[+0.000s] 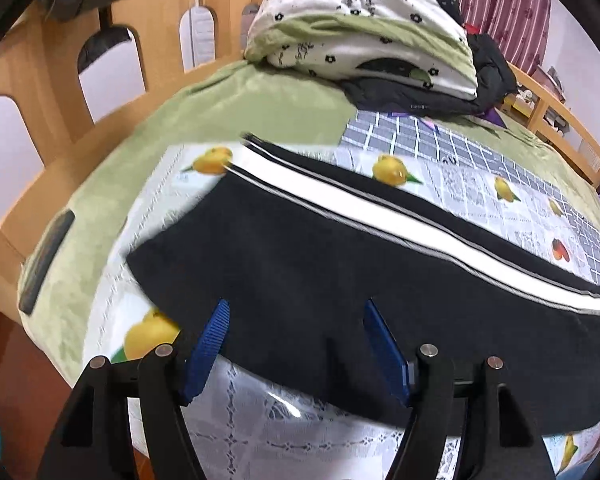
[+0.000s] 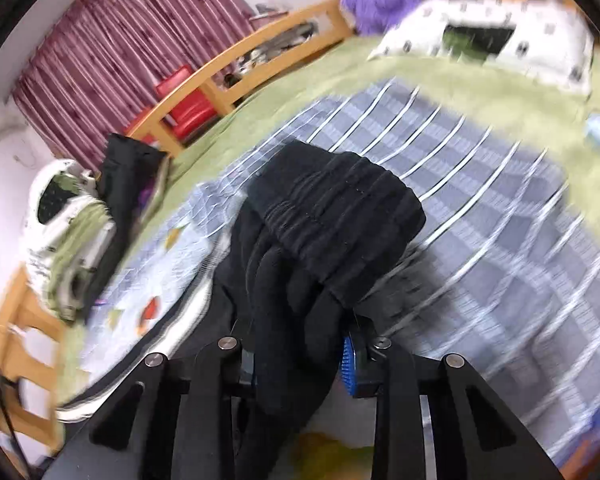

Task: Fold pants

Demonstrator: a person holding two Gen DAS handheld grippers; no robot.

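The right gripper holds the black pants by the elastic waistband, jaws clamped, probably to carry it over, while the left gripper waits wide open above the leg lying flat on the bed

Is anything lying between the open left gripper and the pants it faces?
Nothing visible. The left gripper is open over the near edge of the black pants, which lie on the fruit-print cloth. The right gripper already clamps the waistband end.

Pants on tablecloth; folded quilt behind.
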